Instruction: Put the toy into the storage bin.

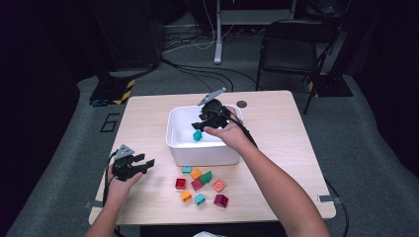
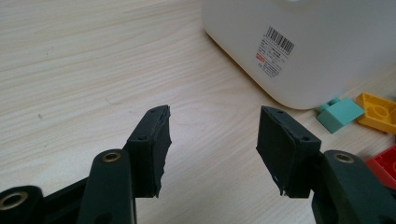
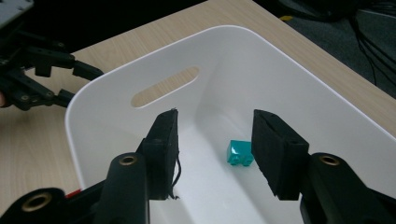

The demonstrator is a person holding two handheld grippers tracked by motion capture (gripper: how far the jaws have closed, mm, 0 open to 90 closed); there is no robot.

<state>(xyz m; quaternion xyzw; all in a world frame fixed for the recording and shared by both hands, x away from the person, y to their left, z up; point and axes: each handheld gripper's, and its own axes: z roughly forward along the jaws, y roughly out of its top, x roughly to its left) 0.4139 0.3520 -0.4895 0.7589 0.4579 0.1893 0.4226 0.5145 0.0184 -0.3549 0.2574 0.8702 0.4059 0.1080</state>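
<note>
**Blocks into the bin: one teal brick down, a cluster left on the table**

Brick [image 3: 240,152] of teal plastic lies on the floor of the white bin [image 3: 107,79], below and between the jaws of the right gripper [image 3: 215,151], whose pads stand apart and touch nothing. In the high view that gripper [image 1: 210,120] hangs over the bin's [image 1: 173,126] interior with the brick [image 1: 197,135] beneath it. The left gripper [image 2: 212,149] rests low over the wooden table [image 2: 70,70], jaws wide with only bare wood between them; in the high view it [image 1: 141,164] sits well left of the loose blocks [image 1: 201,185].

Judging by their look, these are hollow moulded toy bricks: light, rigid, smooth-sided and not fragile. The slick faces could let one twist out of a corner pinch, so the safest hold is probably across two flat opposite side walls, pads square to them, clear of the studs on top. The nearest candidates in the left gripper view are a mint-green brick [image 2: 340,113] just beside the bin wall and a yellow brick [image 2: 378,111] touching it.

A white sticker [image 2: 274,57] on the bin's outer wall carries a barcode, a small red mark and lines of print too fine to read. No brand name is legible.
</note>
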